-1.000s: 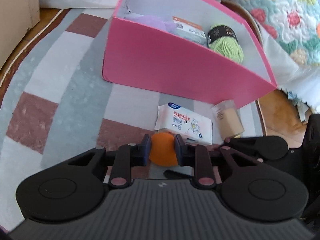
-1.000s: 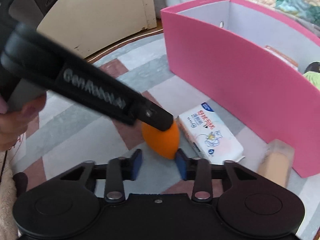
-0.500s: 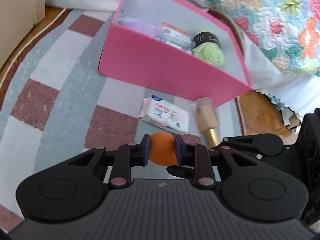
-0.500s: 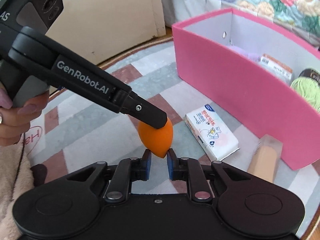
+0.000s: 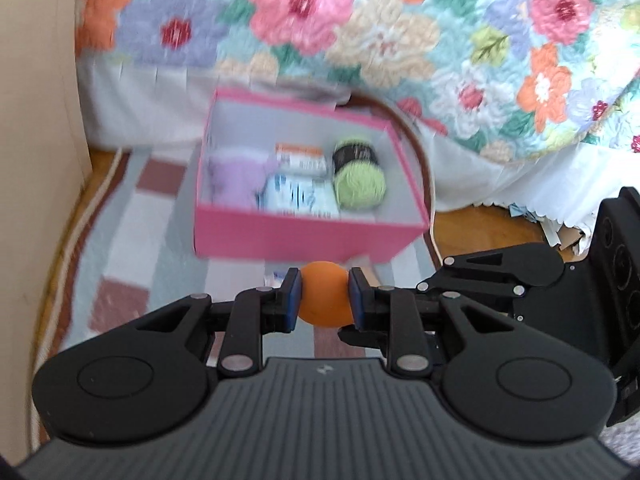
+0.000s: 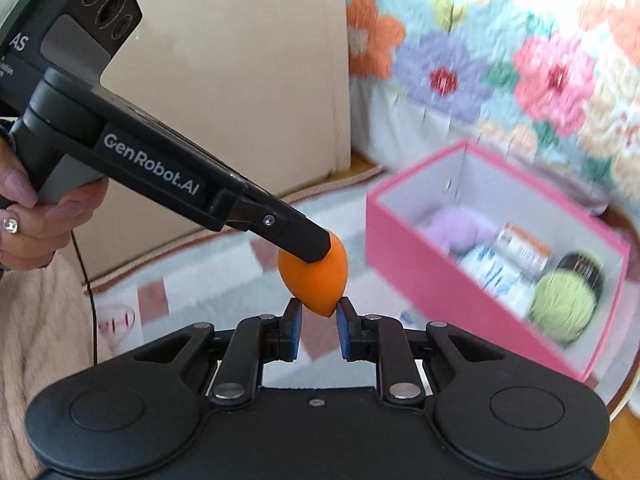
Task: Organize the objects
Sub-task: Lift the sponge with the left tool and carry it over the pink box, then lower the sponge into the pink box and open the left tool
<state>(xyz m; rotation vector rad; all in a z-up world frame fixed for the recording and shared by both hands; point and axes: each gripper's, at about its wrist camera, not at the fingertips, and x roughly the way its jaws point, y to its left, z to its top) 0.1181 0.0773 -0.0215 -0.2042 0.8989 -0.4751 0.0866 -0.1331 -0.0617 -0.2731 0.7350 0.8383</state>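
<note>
Left claw (image 5: 323, 295): clamped on the orange sponge (image 5: 323, 300), held above the rug (image 5: 132, 236).
Right claw (image 6: 318, 328): pinching the sponge's pointed tip.
Pink box (image 5: 304, 238): on the rug, holding green yarn (image 5: 360, 186).

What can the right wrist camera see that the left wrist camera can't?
Only the right wrist view shows the hand that holds the left tool, the writing on that tool, and the sponge's pointed tip between the right tool's pads. Only the left wrist view shows the wood floor beside the rug and the left tool's own pads squeezing the sponge from both sides. Both show the orange sponge, the pink box with green yarn inside, and the flowery quilt.
</note>
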